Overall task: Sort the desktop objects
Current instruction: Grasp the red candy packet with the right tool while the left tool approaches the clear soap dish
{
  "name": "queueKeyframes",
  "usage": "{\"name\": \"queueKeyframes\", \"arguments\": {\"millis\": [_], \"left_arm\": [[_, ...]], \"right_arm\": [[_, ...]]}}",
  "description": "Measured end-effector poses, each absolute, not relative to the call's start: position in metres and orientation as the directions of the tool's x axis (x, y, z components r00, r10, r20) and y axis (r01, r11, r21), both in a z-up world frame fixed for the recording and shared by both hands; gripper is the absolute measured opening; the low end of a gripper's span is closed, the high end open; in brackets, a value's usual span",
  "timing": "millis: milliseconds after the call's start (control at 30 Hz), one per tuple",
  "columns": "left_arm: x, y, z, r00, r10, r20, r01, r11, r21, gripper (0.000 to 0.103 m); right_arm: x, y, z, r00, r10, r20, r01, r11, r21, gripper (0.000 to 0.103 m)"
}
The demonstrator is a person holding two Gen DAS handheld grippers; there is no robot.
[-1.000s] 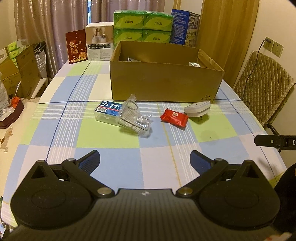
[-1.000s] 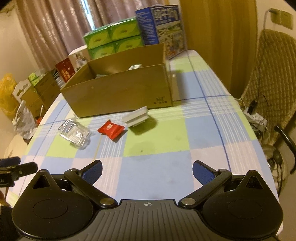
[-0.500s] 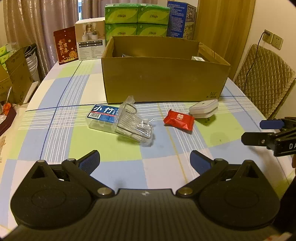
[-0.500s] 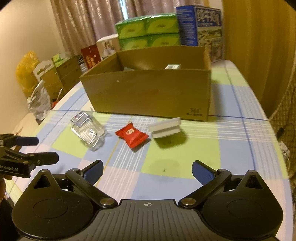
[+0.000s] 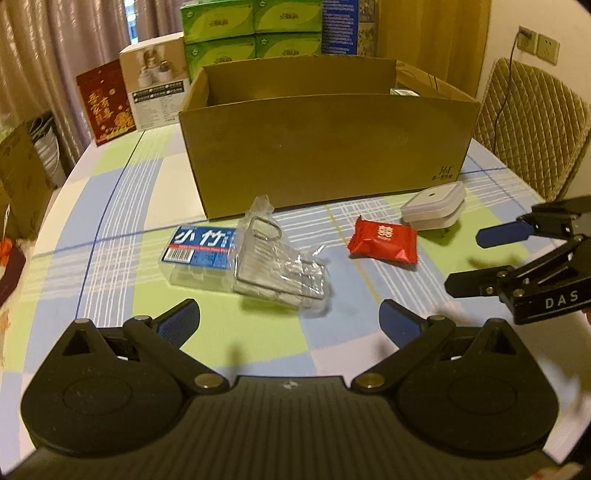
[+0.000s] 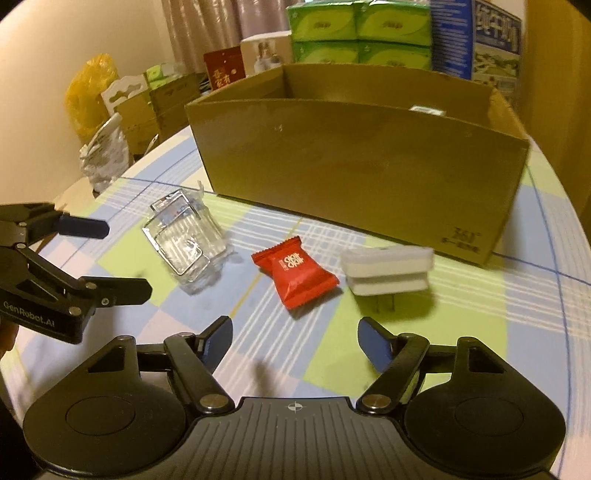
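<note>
On the checked tablecloth lie a clear plastic box with a blue label, a crinkled clear packet of metal clips, a red sweet packet and a white plug adapter. Behind them stands an open cardboard box. My left gripper is open and empty, just short of the clip packet. My right gripper is open and empty, just short of the red packet.
Green tissue packs, a white carton, a red bag and a blue box stand behind the cardboard box. A quilted chair is at the right. Boxes and bags sit off the table's left edge.
Both grippers have moved forward and closer to the objects. Each now shows in the other's view, closer than before. Nothing on the table has moved.
</note>
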State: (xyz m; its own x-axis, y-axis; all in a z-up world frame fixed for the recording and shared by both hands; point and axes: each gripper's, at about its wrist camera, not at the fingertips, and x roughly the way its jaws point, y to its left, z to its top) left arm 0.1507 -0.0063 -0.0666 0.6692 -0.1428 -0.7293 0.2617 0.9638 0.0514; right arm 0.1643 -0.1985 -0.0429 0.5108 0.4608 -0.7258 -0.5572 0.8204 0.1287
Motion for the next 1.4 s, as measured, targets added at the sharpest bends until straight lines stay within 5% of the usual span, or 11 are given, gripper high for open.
{"name": "queueKeyframes", "arguments": {"millis": [467,933,1000,1167,1400], "left_arm": [[0.169,-0.032,-0.102,0.747,-0.109,-0.656,0.405,0.857,0.318,0.098],[0.182,-0.021,-0.105,0.742,-0.11,-0.661,0.363,0.895,0.258,0.087],[0.182,-0.022,-0.104,0.745,-0.113,-0.657,0.365,0.894,0.26,0.087],[0.182,-0.023,-0.106,0.748,-0.121,-0.652,0.369,0.893,0.258,0.084],[0.183,-0.031,-0.111,0.758,-0.116,-0.642,0.371,0.886,0.279,0.077]], "right_arm": [[0.189,-0.185,-0.061,0.487,0.49,-0.723,-0.588,0.796,0.144,0.073],[0.211,-0.171,-0.073,0.526,0.493,-0.693,-0.616,0.783,0.09,0.072],[0.215,-0.166,-0.077,0.524,0.492,-0.695,-0.63,0.773,0.071,0.07],[0.216,-0.16,-0.081,0.534,0.467,-0.705,-0.64,0.768,0.023,0.044],[0.201,-0.16,-0.078,0.534,0.436,-0.725,-0.616,0.787,0.02,0.037]]}}
